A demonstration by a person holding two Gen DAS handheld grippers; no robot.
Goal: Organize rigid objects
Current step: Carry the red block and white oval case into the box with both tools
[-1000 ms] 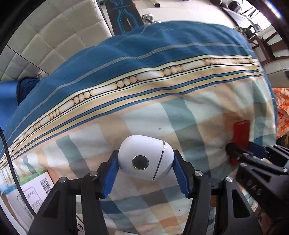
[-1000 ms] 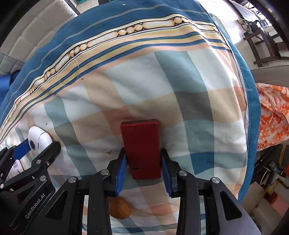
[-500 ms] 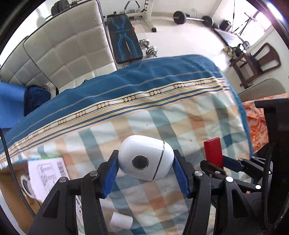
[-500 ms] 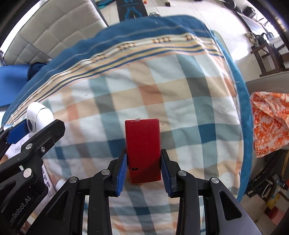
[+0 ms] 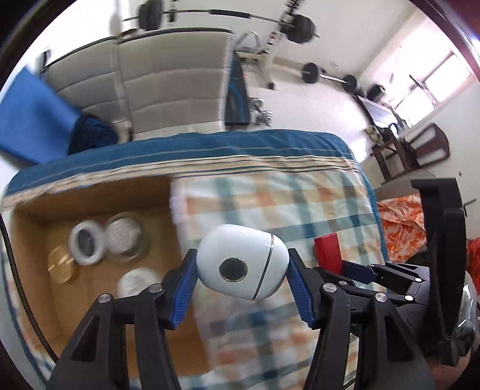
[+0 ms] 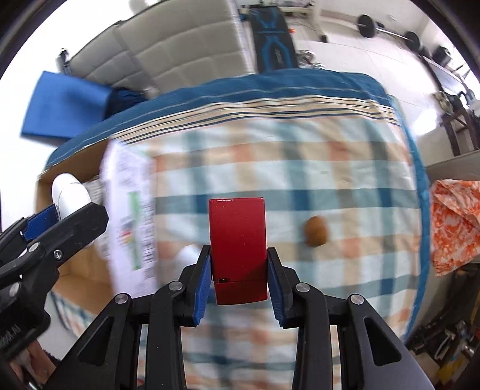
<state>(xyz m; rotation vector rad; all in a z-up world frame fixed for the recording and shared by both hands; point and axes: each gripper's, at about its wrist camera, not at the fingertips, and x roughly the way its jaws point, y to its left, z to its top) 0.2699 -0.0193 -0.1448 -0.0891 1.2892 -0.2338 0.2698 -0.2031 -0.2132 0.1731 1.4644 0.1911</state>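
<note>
glossy white egg-shaped device clamped in left tongs, flat red slab pinched in right tongs

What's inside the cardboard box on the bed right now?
Inside the cardboard box: two round lidded containers, an amber disc and a white object. The left gripper hides its near part.

Beyond the bed's checked sheet you see a padded headboard and a blue cloth beside it. Barbells and a bench stand on the floor behind, with orange fabric off the bed's right edge.
</note>
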